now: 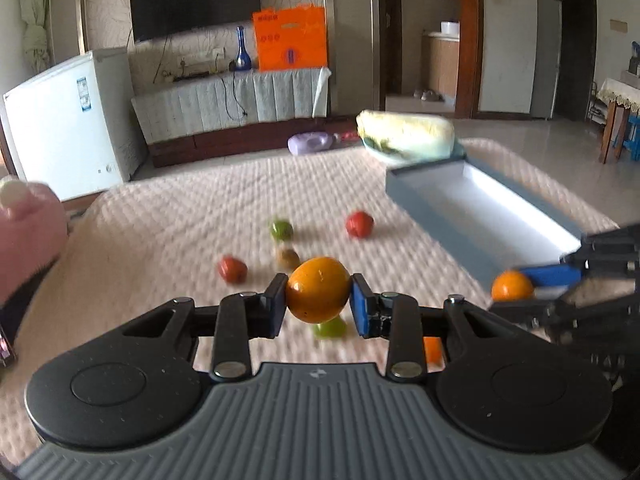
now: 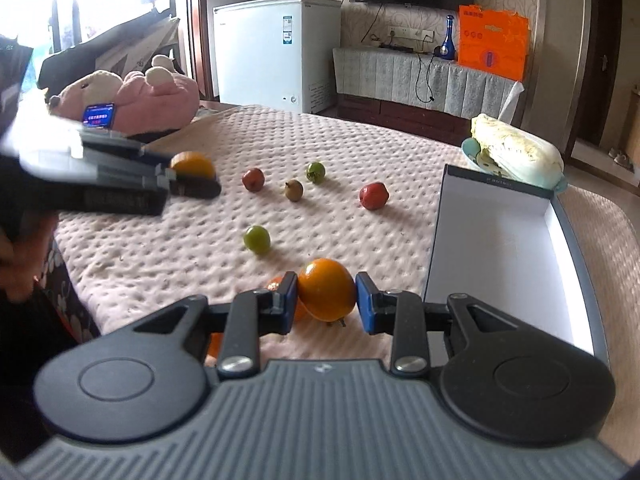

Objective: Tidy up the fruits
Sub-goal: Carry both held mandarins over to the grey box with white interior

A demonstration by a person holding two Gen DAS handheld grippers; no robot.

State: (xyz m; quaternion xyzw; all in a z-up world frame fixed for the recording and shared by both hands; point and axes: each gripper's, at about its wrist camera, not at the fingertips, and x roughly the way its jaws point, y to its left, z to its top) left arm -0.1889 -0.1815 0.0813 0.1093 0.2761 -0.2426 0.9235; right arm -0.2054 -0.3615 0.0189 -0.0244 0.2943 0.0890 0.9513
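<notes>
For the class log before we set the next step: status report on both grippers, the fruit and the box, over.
Left gripper shut on an orange. Right gripper shut on an orange. Box empty. Five small fruits loose on the cloth, path to box clear.

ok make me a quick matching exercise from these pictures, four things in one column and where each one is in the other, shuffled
Things
1. orange
2. cabbage
3. grey box
4. pink plush toy

Places or states
a. lying on a small plate past the box
b. open and empty on the bedspread
c. clamped in the left gripper
d. at the far left edge, next to a phone

Pairs: 1-c, 2-a, 3-b, 4-d
</notes>
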